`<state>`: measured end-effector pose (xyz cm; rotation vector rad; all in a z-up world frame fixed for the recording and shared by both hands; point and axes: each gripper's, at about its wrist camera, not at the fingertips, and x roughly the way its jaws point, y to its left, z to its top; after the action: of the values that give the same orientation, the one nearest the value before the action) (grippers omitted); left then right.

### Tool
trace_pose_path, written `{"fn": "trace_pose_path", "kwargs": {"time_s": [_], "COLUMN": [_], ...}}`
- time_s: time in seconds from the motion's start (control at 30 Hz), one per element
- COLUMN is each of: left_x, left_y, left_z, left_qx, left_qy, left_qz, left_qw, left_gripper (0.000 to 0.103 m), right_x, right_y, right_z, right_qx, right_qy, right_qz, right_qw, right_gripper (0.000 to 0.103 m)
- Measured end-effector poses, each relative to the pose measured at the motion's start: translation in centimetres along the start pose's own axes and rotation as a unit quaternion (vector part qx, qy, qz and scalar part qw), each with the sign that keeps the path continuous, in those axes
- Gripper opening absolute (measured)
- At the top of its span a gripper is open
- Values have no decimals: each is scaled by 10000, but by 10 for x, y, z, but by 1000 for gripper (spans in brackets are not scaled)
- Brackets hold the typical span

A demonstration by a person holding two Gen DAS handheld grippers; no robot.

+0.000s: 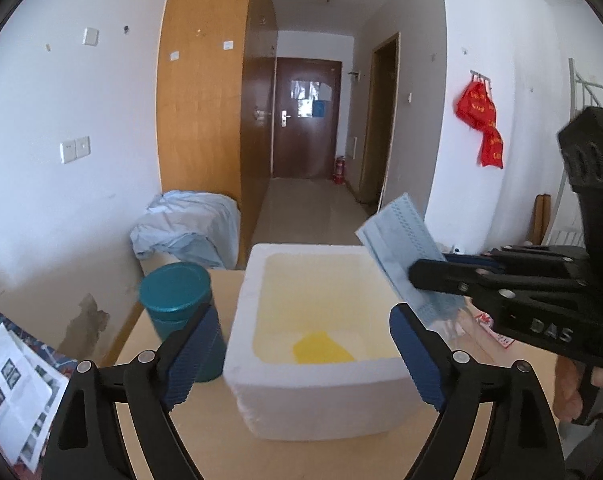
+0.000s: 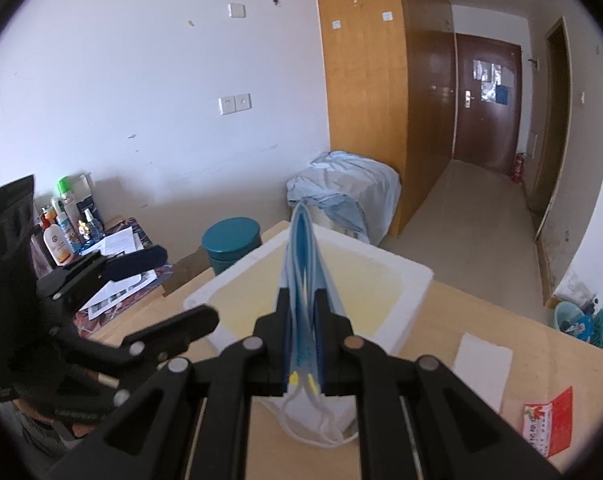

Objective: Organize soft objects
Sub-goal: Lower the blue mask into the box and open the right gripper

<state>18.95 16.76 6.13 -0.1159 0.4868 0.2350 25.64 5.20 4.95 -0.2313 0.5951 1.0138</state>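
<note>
— Between the right gripper's (image 2: 301, 320) fingers (image 2: 282, 320)?
— Clamped on a folded stack of blue surgical masks (image 2: 301, 264), held on edge, tilted, white ear loops dangling below the grip. Poised above the near right rim of the white foam box (image 1: 313, 384), at least as seen from the left wrist view (image 1: 401, 256).
— And the left gripper (image 1: 301, 364)?
— Spread wide, grasping nothing; blue pads (image 1: 197, 356) set to either side of the foam box's near wall, not touching it as far as can be told. Seen from the right wrist as a black frame at the left, fingers parted (image 2: 157, 292).
— Inside the box?
— Pale yellowed floor, with a yellow piece (image 1: 321, 350) lying near the front wall. Cannot tell what it is.
— Around the box?
— Resting on a light wooden table (image 2: 481, 320). Just left of it, a teal lidded canister (image 1: 177, 308), partly behind the left pad. On the right part of the table, a white paper slip (image 2: 481, 364) and a red-and-white packet (image 2: 549, 424), apart from the box. Farther left, printed sheets (image 2: 117, 264) and bottles (image 2: 57, 236) on a lower surface against the wall.
— Beyond the table?
— Crumpled pale-blue cloth (image 2: 345, 184) heaped by a wooden wardrobe (image 1: 205, 100); a dark brown door (image 1: 305, 116) down the hallway.
</note>
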Motion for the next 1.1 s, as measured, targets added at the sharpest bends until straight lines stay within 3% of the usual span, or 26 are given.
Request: {"fn": "trace_pose_path", "kwargs": {"time_s": [0.27,0.47,0.8,0.97,1.03,1.1], "left_x": [-8,-13,-12,-14,-13,-14], "left_y": [17,23,26,27,26,24], "left_z": [-13,-17,-21,-20,-19,-19], "left_qx": [-258,-312,-315,-333,-338,-346], "left_qy": [93,66,141,117,132,132], "left_qz": [134,190,183,172,161,162], "left_qw": [9995,9993,9992,9992,9992,9992], "left_gripper": [94,94,94,94,94,94], "right_x": [13,7,51,52,54,54], "right_y": [3,4,3,-1,-2,-4], "right_z": [7,24,10,9,9,8], "right_qx": [-20,3,-12,57,37,79], "right_qy": [45,-160,321,383,462,499], "right_qz": [46,9,-69,-113,-179,-210], "right_qw": [10000,9999,9995,9992,9988,9985], "right_gripper": [13,13,13,13,17,42]}}
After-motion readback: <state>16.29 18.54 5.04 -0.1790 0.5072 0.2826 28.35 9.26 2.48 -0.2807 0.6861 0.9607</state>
